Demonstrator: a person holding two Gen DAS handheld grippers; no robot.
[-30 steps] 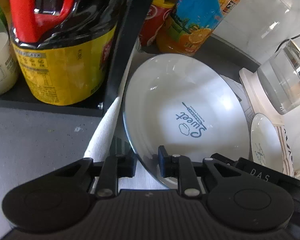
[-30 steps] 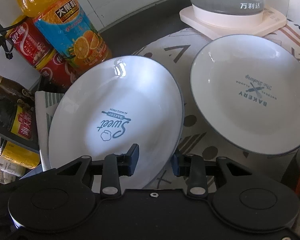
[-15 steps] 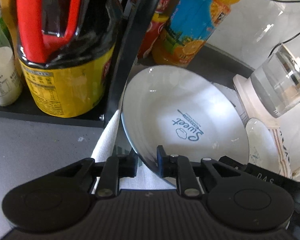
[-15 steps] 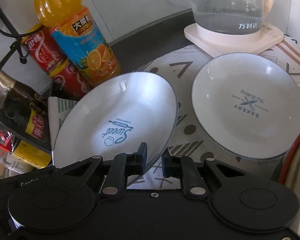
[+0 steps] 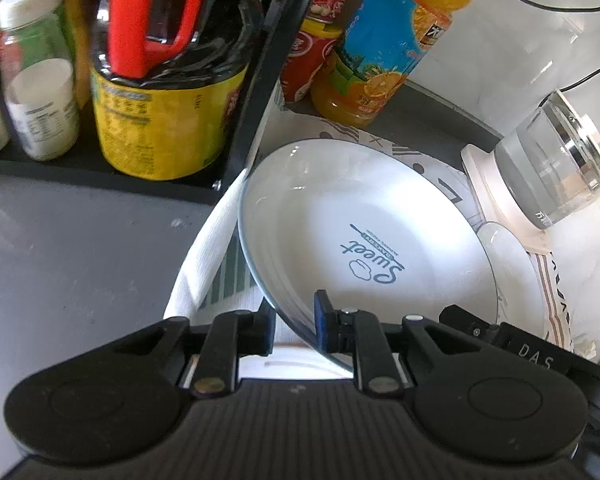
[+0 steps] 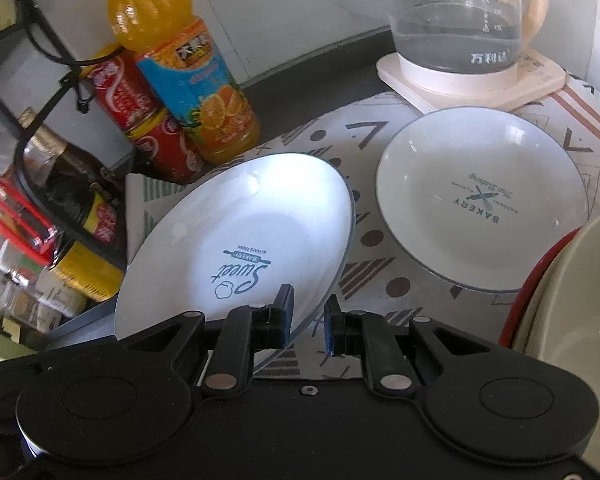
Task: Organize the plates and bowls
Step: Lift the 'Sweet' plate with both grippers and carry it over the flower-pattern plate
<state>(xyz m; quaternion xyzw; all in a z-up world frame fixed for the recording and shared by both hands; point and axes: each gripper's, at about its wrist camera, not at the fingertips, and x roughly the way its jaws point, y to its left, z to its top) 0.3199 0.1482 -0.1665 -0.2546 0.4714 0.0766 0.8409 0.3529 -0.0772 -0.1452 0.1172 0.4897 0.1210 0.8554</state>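
Glass kettle (image 6: 458,36) seemingly part-filled (clear liquid); Sweet plate (image 6: 240,240) empty.

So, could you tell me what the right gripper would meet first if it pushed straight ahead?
Likely the patterned cloth, left of the Bakery plate; the right gripper already holds the Sweet plate.

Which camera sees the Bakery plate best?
The right wrist view. There the Bakery plate lies whole and flat on the patterned cloth, its print readable. The left wrist view shows only a pale sliver of it behind the tilted Sweet plate, with no print visible.
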